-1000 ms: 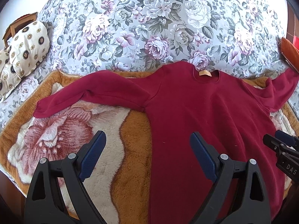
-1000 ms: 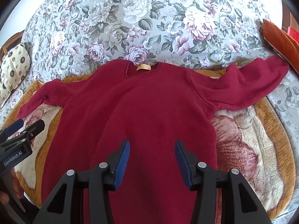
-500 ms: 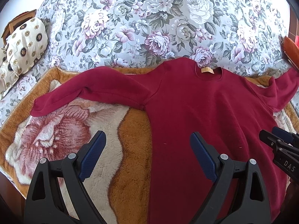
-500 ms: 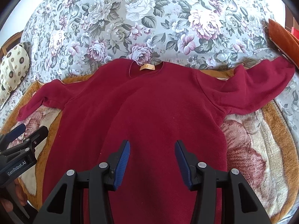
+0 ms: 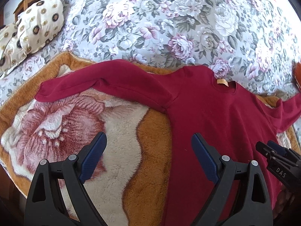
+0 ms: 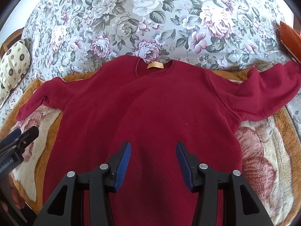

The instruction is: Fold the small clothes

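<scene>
A dark red long-sleeved sweater [image 6: 150,109] lies flat, front up, on a plush orange and cream blanket [image 5: 120,162], collar and tan label [image 6: 155,65] away from me, both sleeves spread out. In the left wrist view the sweater [image 5: 216,116] fills the right half and its left sleeve [image 5: 105,86] stretches to the left. My left gripper [image 5: 148,150] is open and empty above the blanket by the sweater's left edge. My right gripper [image 6: 153,158] is open and empty above the sweater's lower middle.
A floral bedspread [image 6: 150,22] covers the bed beyond the blanket. A cream patterned pillow [image 5: 35,28] lies at the far left. An orange cushion [image 6: 289,37] sits at the far right. The blanket's rose print [image 6: 259,150] shows right of the sweater.
Both grippers have moved forward and lower toward the sweater, and the left view has turned a little to the left. Both stay open and empty; the sweater has not moved.
</scene>
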A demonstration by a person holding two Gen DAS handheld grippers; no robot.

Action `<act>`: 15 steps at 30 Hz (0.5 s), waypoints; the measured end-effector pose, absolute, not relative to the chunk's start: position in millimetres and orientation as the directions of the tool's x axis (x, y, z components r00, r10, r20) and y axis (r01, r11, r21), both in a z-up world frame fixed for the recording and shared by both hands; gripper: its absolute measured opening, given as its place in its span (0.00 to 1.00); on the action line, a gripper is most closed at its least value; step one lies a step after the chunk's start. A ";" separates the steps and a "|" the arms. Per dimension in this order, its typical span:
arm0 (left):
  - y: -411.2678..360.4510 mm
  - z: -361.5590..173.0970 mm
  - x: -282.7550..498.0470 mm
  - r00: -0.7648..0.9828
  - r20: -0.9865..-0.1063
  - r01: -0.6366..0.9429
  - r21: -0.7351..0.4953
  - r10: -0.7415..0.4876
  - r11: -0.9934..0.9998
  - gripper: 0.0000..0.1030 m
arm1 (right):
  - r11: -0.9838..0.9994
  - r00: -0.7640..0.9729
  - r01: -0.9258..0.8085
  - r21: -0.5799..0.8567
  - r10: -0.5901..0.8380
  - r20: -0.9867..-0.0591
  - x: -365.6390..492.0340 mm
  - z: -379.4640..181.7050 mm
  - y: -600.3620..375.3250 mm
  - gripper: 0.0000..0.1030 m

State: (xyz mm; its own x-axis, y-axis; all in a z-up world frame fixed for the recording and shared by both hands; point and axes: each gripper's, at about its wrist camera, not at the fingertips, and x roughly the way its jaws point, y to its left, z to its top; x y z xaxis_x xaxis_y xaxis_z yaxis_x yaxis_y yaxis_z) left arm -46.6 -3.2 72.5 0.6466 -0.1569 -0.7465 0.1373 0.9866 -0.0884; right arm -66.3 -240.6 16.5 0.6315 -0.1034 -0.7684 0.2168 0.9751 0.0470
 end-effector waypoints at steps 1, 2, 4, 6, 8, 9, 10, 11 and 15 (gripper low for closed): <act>6.7 74.0 -42.5 0.647 -0.747 0.111 -0.104 -0.151 0.988 0.89 | 0.977 0.631 0.210 0.043 -0.102 -0.769 -62.1 16.0 -239.3 0.47; 14.2 75.8 -39.8 0.652 -0.745 0.090 -0.114 -0.145 0.989 0.89 | 0.978 0.630 0.205 0.041 -0.100 -0.770 -59.1 15.5 -237.9 0.47; 33.9 78.3 -32.2 0.657 -0.744 0.029 -0.133 -0.119 0.991 0.89 | 0.981 0.630 0.188 0.040 -0.089 -0.772 -51.0 14.4 -233.4 0.47; 54.4 78.8 -23.3 0.651 -0.749 -0.015 -0.175 -0.123 0.984 0.89 | 0.985 0.630 0.172 0.035 -0.083 -0.772 -41.9 12.9 -228.2 0.46; 72.9 78.1 -13.5 0.644 -0.757 -0.057 -0.190 -0.109 0.980 0.89 | 0.986 0.628 0.161 0.036 -0.074 -0.775 -31.1 10.3 -223.4 0.46; 84.2 77.7 -6.8 0.640 -0.762 -0.081 -0.196 -0.099 0.977 0.89 | 0.987 0.627 0.156 0.038 -0.069 -0.776 -27.2 9.2 -221.2 0.46; 95.3 77.5 -1.3 0.640 -0.762 -0.102 -0.204 -0.093 0.974 0.89 | 0.988 0.624 0.151 0.040 -0.064 -0.779 -22.8 7.9 -219.4 0.46; 107.6 77.4 4.4 0.643 -0.762 -0.128 -0.214 -0.083 0.968 0.89 | 0.988 0.623 0.146 0.040 -0.061 -0.780 -18.5 7.0 -217.2 0.46; 170.7 69.7 28.3 0.641 -0.766 -0.277 -0.292 -0.050 0.916 0.89 | 0.993 0.634 0.113 0.040 -0.041 -0.773 -5.8 6.9 -206.3 0.46</act>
